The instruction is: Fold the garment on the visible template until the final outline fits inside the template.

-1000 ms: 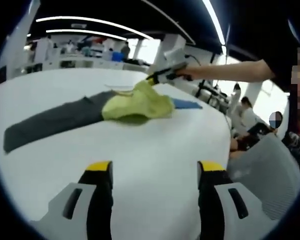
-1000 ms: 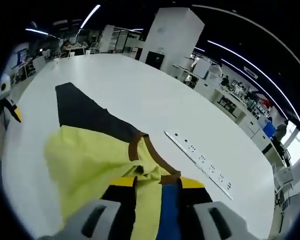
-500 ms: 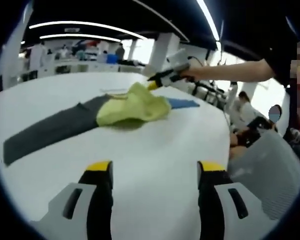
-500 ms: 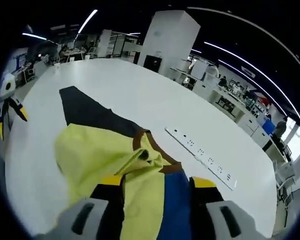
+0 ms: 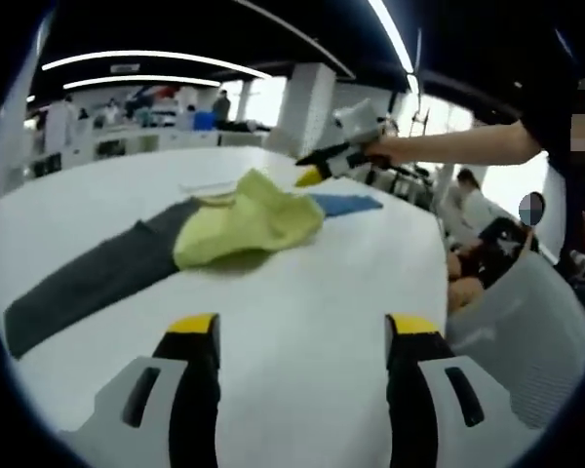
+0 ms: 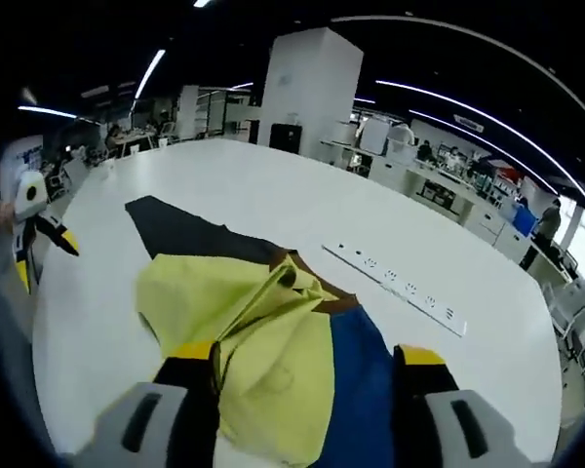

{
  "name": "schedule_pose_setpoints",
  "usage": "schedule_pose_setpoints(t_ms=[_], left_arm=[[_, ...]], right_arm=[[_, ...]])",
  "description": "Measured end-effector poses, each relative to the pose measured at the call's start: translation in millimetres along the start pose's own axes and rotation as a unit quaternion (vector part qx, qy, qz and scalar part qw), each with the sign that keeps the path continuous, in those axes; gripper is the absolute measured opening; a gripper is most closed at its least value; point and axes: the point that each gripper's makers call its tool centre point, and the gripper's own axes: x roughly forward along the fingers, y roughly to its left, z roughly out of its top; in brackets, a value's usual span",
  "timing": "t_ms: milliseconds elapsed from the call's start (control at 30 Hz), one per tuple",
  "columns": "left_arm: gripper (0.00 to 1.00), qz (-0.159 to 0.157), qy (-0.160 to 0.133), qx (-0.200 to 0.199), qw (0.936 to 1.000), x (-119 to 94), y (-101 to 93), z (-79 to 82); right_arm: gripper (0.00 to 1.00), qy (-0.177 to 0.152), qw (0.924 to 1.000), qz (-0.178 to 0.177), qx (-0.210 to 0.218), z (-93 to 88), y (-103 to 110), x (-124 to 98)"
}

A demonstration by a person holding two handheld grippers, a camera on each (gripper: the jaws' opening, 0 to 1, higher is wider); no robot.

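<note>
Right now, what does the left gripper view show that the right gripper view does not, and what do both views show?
Left gripper view alone: the person's arm reaching over the table, and a grey chair back at the table's edge.

Right gripper view alone: a white power strip lying on the table beyond the cloth, and the garment's brown neckband.

Both views: the white table, the crumpled yellow garment, the dark template under it, a blue cloth part, and the open left gripper.
</note>
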Motion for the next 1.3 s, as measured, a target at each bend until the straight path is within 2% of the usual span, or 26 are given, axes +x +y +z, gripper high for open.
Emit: schedule_pose_setpoints(t_ms=[167,333,533,967,1133,1300], left_arm=[[0.64,-0.002,-0.003,0.008,1.0000,5,-0.5,7.1],[0.64,-0.008,-0.002,0.014,0.9999,12,-3.0,8.8],[0.63,-0.016,-0.004,0.015,0.9998,20,-7.3,12.0],[0.61,-0.034,-0.013,0.027,0.9990,49,-14.1,26.6],[0.58,-0.037,-0.013,0.040,0.9984,61,-16.9,32.0],[0.54,-0.031,-0.007,0.059,0.9977,79,-16.2,36.8]], right_arm=[[0.79,-0.022,0.9996,0.012,0.014,5.0,13,-13],[0.83,-0.029,0.9993,0.020,0.008,4.6,26,-26],[0.89,-0.033,0.9991,0.026,0.010,-5.7,37,-40],[0.95,-0.028,0.9986,0.018,0.042,-35.0,39,-62],[0.99,-0.027,0.9986,0.019,0.042,-38.6,41,-66],[0.98,-0.025,0.9988,0.018,0.037,-40.4,43,-67]])
